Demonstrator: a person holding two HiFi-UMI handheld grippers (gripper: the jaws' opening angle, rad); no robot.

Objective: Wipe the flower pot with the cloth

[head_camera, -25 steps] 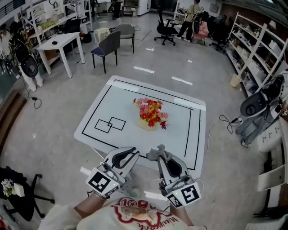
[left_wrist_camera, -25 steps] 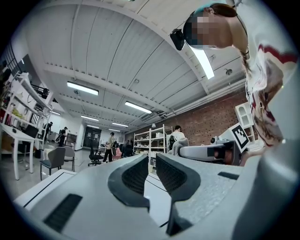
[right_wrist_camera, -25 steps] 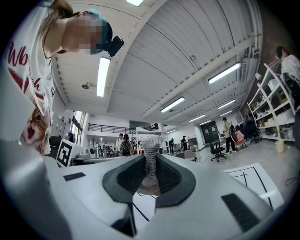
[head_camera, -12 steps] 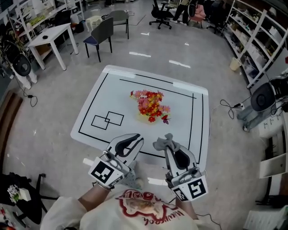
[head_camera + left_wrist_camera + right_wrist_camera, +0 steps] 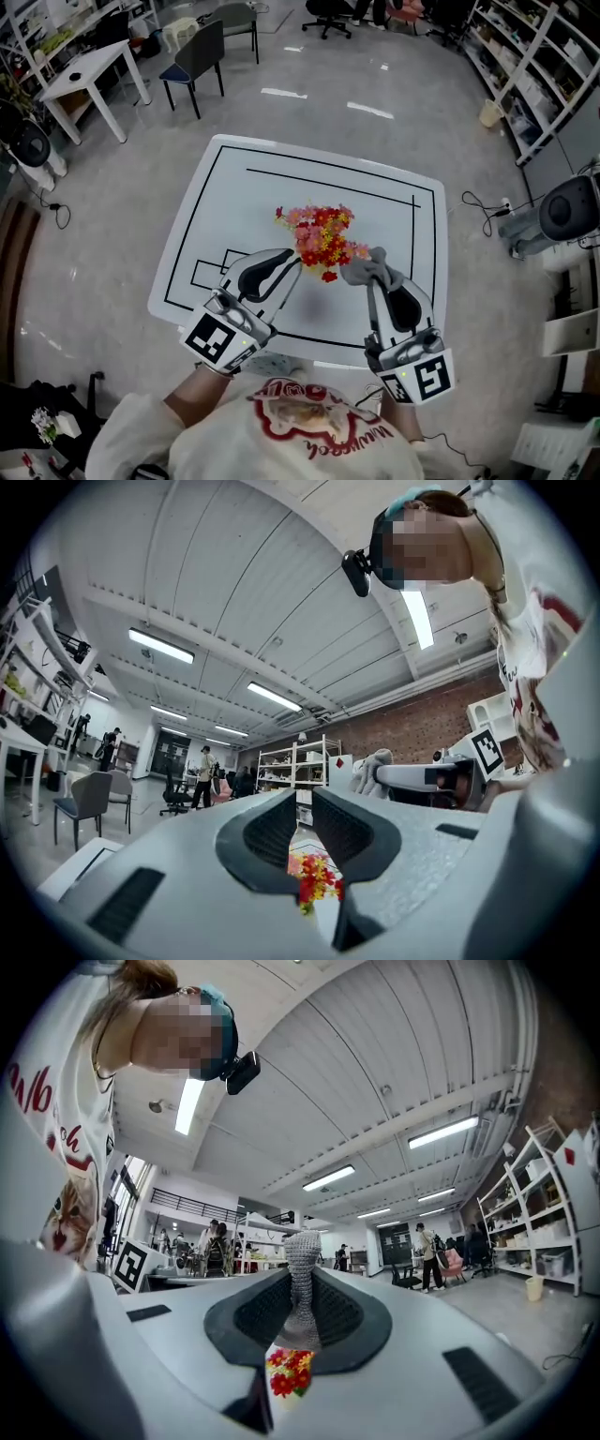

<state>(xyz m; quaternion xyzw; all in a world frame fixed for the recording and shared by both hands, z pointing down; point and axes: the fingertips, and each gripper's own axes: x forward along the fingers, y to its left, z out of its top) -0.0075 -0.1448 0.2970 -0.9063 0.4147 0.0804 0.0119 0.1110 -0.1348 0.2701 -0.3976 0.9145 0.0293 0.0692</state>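
A bunch of red, pink and yellow flowers [image 5: 319, 234] stands in the middle of the white table [image 5: 192, 220]; its pot is hidden under the blooms. My left gripper [image 5: 292, 256] is shut and holds nothing, with its tips just left of the flowers. My right gripper [image 5: 374, 277] is shut on a grey cloth [image 5: 367, 266], which bunches at the tips just right of the flowers. In the left gripper view the flowers [image 5: 317, 878] show below the closed jaws. In the right gripper view the cloth [image 5: 301, 1290] stands up between the jaws above the flowers [image 5: 289, 1372].
Black lines and two overlapping rectangles [image 5: 211, 272] are marked on the table. A dark chair [image 5: 200, 52] and a white desk [image 5: 89, 67] stand at the back left. Shelving [image 5: 525, 66] lines the right side, with a grey machine [image 5: 570, 211] and cables on the floor.
Both grippers have moved forward from the table's near edge over the table, up to either side of the flowers. The cloth stays in the right gripper.
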